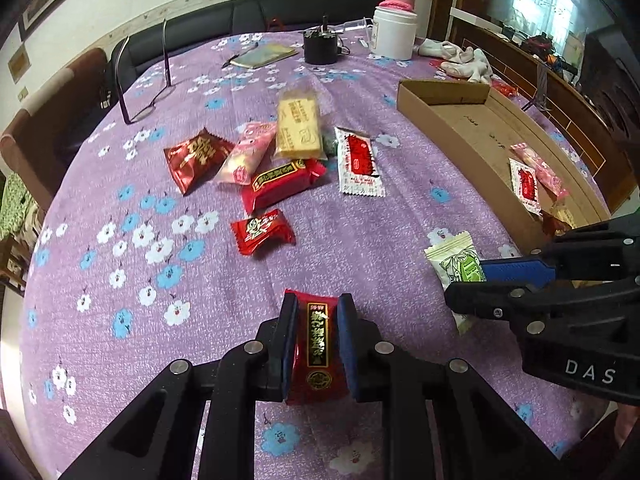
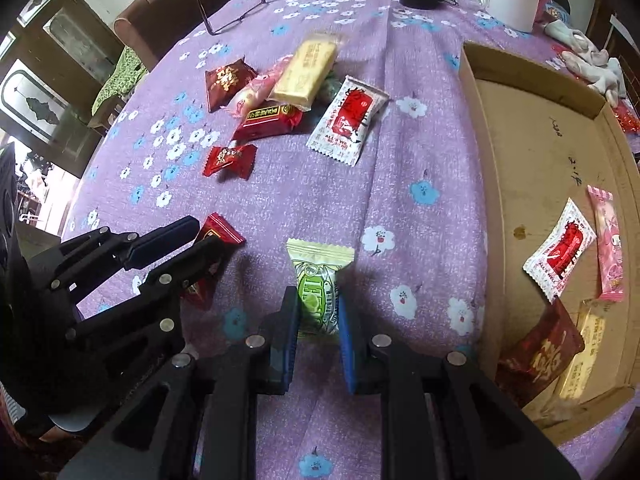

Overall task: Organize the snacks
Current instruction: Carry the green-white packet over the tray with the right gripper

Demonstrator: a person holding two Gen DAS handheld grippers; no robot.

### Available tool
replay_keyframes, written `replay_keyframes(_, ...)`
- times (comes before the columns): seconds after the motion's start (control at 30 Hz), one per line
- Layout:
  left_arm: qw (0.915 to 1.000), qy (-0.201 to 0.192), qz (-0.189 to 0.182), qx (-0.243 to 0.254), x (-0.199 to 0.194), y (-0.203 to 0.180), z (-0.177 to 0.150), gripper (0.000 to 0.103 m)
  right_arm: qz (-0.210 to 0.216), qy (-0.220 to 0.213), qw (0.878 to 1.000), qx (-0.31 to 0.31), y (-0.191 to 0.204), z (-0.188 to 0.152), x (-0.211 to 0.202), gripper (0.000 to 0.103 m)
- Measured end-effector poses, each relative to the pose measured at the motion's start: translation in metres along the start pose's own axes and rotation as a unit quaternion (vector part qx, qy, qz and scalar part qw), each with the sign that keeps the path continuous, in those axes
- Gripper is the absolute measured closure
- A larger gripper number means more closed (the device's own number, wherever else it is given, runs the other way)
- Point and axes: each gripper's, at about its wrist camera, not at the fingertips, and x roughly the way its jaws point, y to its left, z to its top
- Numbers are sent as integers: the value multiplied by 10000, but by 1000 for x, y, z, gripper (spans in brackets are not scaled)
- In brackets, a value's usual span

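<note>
One tabletop (image 1: 360, 240), dressed in a purple cloth with blue and white flowers, is carrying everything. One shallow cardboard box (image 2: 520, 128) is sitting on its right side, holding four snacks: one white-and-red sachet (image 2: 560, 256), one pink packet (image 2: 608, 252), one dark red pouch (image 2: 544, 356) and one pale yellow bar (image 2: 584, 364).

Two tools are working near the front edge. One, the left tool (image 1: 316, 344), is pinching a red bar with a black-and-gold label (image 1: 318, 344) between its blue pads, the bar lying on the cloth. Its label carries gold characters too small to read. One, the right tool (image 2: 318, 316), is closing its pads against the sides of a green-and-cream packet (image 2: 318, 280), which is also resting on the cloth just left of the box. "DAS" is showing in white on the right tool's body in the left wrist view.

Seven loose snacks are lying together mid-table: one long yellow bar (image 1: 299, 128), one white-and-red sachet on the cloth (image 1: 358, 162) printed "ALL IS WELL", one red bar (image 1: 280, 184), one dark red pouch with gold characters (image 1: 196, 158), one pink packet on the cloth (image 1: 250, 152), one small red candy (image 1: 262, 232), and one green piece (image 1: 330, 145) mostly hidden behind the yellow bar.

One white canister (image 1: 394, 32), one black pot (image 1: 322, 46), one booklet (image 1: 264, 56) and one pair of glasses (image 1: 140, 80) are sitting at the far edge.
</note>
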Motion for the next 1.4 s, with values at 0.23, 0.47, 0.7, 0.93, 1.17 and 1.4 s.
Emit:
replay_keyframes(0.23,9999,-63,30,94,-3,-7,3,83,-3,-69,10000,28,-2,-2,-5,85)
replay_keyframes(0.47,9998,-114,21,177,-7,-13,7,83,-18,-161,9998,109,-6,-5,-12,85)
replay_keyframes(0.7,9995,-155,-8,293,-9,-21,11,83,-41,-240,9995,187,-12,-7,-18,85)
replay_keyframes(0.93,9992,-185,-41,358,-12,-28,14,83,-56,-325,9990,302,-20,-10,-26,85)
replay_keyframes(1.17,9987,-263,-79,421,-17,-37,22,83,-57,-476,9981,375,-29,-11,-38,85)
replay_keyframes(1.4,9978,-366,-161,535,-22,-52,36,83,-73,-698,9956,626,-48,-18,-55,85)
